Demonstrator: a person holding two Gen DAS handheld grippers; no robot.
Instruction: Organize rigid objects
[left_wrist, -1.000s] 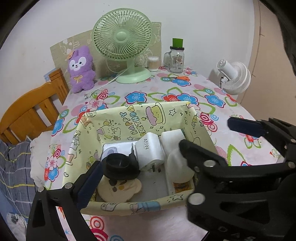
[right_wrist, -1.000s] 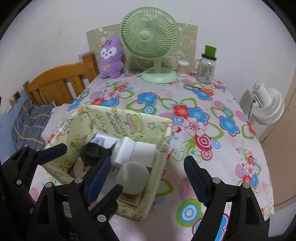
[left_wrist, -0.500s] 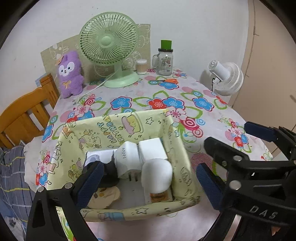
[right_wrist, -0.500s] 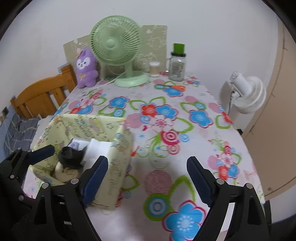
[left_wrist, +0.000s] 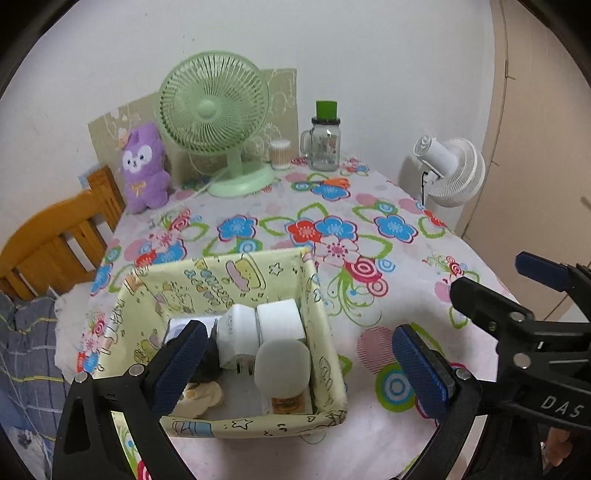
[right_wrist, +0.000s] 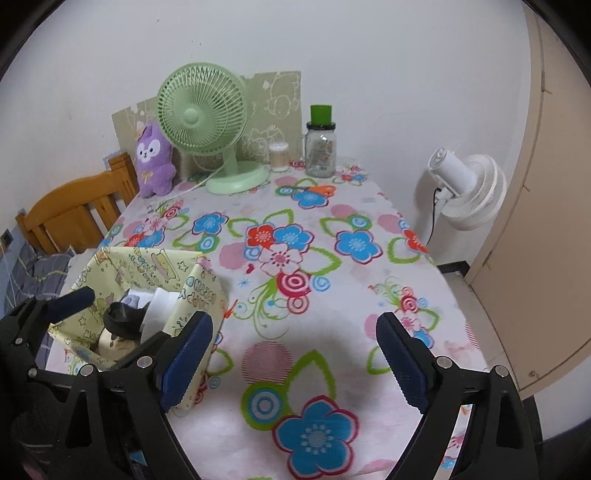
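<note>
Since a second ago I see both grippers drawn back from the box (left_wrist: 236, 291), and the right gripper (right_wrist: 295, 354) has swung off to the side, so it hangs over bare flowered cloth (right_wrist: 317, 258) with the box at its left. Its jaws have just been opening and stand wide with nothing between them. My left gripper (left_wrist: 295, 365) is spread wide too, empty, hovering over the box's near right corner. Inside the box sit a white plug (left_wrist: 236, 339), a white cube (left_wrist: 280, 321) touching it, a round white lid (left_wrist: 282, 369) in front, a black cap (right_wrist: 118, 317) and a tan disc (left_wrist: 201, 397) at the left. At the table's far end stand a green fan (left_wrist: 212, 110), a purple plush (left_wrist: 144, 170) and a jar (left_wrist: 325, 144).
</note>
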